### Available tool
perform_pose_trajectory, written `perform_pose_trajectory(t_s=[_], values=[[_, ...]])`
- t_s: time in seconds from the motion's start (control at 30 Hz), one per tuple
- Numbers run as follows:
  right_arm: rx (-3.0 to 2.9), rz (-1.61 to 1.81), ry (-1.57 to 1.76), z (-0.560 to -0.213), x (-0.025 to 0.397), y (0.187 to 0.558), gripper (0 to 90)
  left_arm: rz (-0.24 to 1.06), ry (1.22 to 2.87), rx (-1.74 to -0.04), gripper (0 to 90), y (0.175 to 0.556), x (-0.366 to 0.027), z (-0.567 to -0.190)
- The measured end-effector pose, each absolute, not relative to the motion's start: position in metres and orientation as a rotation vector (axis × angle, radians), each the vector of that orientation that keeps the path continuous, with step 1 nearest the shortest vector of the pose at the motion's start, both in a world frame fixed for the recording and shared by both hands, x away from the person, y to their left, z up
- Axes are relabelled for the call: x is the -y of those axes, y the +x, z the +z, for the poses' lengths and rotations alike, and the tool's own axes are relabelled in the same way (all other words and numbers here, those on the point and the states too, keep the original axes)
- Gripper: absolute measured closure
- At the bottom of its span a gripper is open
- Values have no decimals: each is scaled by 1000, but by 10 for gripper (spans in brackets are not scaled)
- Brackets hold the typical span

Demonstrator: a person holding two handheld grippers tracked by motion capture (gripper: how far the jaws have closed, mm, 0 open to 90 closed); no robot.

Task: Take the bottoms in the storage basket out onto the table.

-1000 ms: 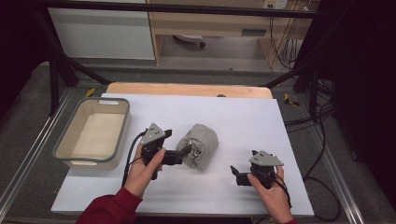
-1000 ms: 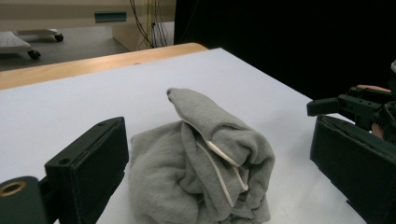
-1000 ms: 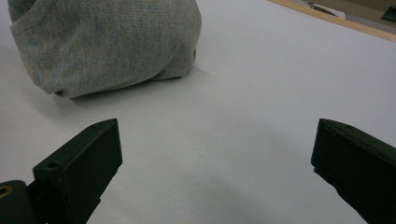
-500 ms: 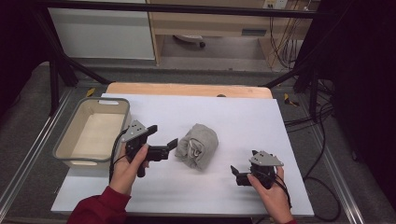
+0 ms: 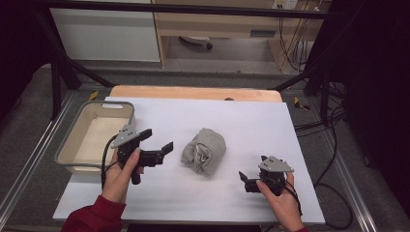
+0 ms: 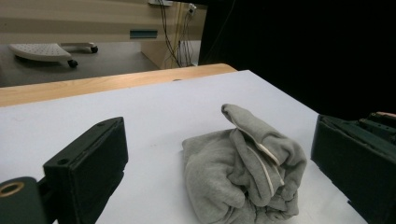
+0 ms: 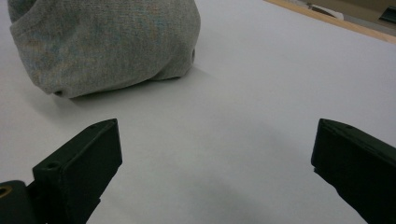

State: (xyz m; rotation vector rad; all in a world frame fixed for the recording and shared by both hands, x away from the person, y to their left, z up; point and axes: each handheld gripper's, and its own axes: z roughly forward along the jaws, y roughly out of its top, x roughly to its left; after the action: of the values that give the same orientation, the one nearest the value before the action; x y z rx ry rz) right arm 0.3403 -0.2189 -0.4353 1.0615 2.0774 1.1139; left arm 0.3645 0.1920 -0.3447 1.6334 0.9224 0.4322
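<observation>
A grey cloth bundle (image 5: 204,151) with a white drawstring lies rolled up on the white table sheet (image 5: 251,121). My left gripper (image 5: 157,140) is held a short way to its left, open and pointing at it, touching nothing. In the left gripper view the cloth bundle (image 6: 243,177) lies ahead between the wide-apart jaws of the left gripper (image 6: 217,140). My right gripper (image 5: 252,169) rests open near the front right of the sheet, apart from the cloth. The right gripper view has the cloth bundle (image 7: 107,42) at upper left, beyond the right gripper (image 7: 217,135).
A beige plastic bin (image 5: 118,104) stands at the left edge of the table, just behind my left hand. A wooden strip (image 5: 193,92) borders the far side. Black frame bars and cables run around the table on the floor.
My left gripper has let go of the cloth bundle, drawn back to the left and stands open. The cloth and the right gripper have stayed in place.
</observation>
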Motion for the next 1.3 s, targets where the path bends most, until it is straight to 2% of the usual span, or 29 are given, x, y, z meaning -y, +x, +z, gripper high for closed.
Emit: perform_pose_trajectory(t_s=[0.33, 1.3], values=[[-2077, 1117, 1061, -435, 219, 340, 21, 488, 1624, -936, 36, 359, -212, -341], [-2069, 1126, 1059, -434, 220, 339, 24, 514, 1605, -960, 36, 344, -242, -336]])
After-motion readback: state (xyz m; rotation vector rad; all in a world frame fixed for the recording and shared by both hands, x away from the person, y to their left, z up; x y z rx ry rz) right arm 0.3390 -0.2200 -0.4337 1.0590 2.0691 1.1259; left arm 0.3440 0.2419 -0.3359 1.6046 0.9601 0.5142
